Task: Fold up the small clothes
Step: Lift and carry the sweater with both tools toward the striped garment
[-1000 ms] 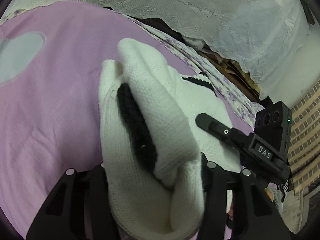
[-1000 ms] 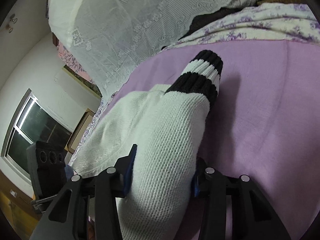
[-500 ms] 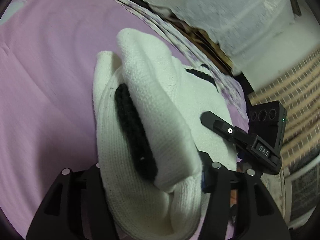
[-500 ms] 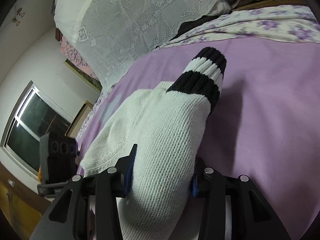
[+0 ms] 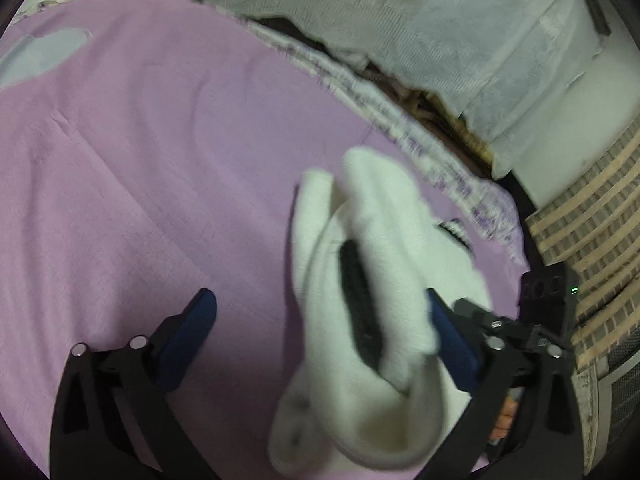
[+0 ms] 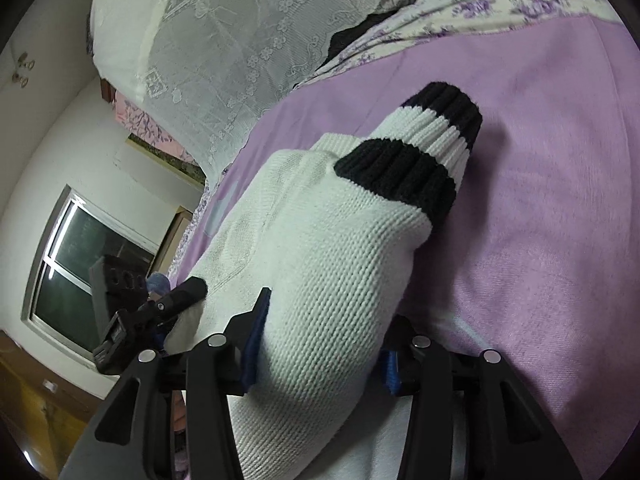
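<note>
A white knit sweater (image 5: 372,280) with black trim lies bunched on the lilac bedspread (image 5: 160,160). My left gripper (image 5: 320,300) is open and its jaws are still opening. The bundle sits between them, leaning on the right pad (image 5: 444,328), far from the left pad (image 5: 196,320). In the right wrist view my right gripper (image 6: 328,312) is shut on the sweater's sleeve (image 6: 340,264). Its black-and-white striped cuff (image 6: 424,148) points away over the bedspread (image 6: 540,200). A finger of the left gripper (image 6: 188,292) shows beside the sweater's body.
A white lace cover (image 5: 400,20) drapes a pile along the bed's far side, above a floral sheet edge (image 5: 400,128). A brick-patterned wall (image 5: 592,220) stands at the right. A window (image 6: 80,260) is beyond the bed. A pale patch (image 5: 36,56) marks the bedspread.
The left jaws have swung wide apart and let go of the sweater bundle, which now sits to the right in that view. The right gripper still grips the sleeve.
</note>
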Motion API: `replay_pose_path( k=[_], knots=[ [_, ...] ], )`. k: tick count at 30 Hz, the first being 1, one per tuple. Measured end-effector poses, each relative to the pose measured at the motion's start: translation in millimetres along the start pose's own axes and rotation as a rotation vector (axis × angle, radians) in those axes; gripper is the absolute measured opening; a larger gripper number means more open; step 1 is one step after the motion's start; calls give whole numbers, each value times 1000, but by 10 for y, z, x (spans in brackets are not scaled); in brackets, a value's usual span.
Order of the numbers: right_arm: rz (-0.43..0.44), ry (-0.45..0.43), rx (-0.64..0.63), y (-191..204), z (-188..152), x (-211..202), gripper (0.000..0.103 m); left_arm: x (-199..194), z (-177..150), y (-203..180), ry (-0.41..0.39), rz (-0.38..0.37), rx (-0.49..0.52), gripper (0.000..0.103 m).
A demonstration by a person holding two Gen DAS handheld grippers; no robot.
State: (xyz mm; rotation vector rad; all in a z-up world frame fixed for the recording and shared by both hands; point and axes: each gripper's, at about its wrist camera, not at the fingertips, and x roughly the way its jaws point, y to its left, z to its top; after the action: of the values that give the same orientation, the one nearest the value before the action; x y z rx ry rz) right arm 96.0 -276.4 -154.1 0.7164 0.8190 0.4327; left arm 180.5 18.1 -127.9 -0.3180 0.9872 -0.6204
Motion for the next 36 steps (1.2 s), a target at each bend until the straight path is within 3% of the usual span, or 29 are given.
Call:
replay_pose_path(
  k=[5, 7, 8, 9, 10, 11, 12, 16, 23, 36],
  knots=[
    [-2, -2, 4, 25, -7, 22, 48, -1, 42, 115, 40, -66, -55, 98],
    [-1, -1, 8, 22, 7, 39, 48, 26, -10, 65, 88, -141, -49, 96],
    [1, -1, 10, 21, 8, 42, 48, 50, -67, -22, 119, -198, -27, 93],
    [1, -1, 11, 23, 8, 44, 48, 84, -106, -86, 140, -225, -7, 80],
    [-2, -2, 10, 26, 10, 46, 48, 153, -184, -193, 183, -252, 27, 75],
    [-9, -2, 7, 32, 6, 57, 48, 234, -265, -324, 187, -170, 85, 75],
    [-15, -4, 2, 49, 24, 69, 47, 248, -307, -378, 177, -142, 115, 76],
    [-85, -63, -109, 296, -14, -63, 43, 86, -296, -367, 116, -157, 57, 52],
    [-160, -191, -221, 524, -36, -622, 42, -49, -405, -998, 52, -130, 178, 50],
    [-308, -410, -189, 89, -130, -2225, 42, 259, -624, -2554, 85, -266, 387, 49]
  ],
)
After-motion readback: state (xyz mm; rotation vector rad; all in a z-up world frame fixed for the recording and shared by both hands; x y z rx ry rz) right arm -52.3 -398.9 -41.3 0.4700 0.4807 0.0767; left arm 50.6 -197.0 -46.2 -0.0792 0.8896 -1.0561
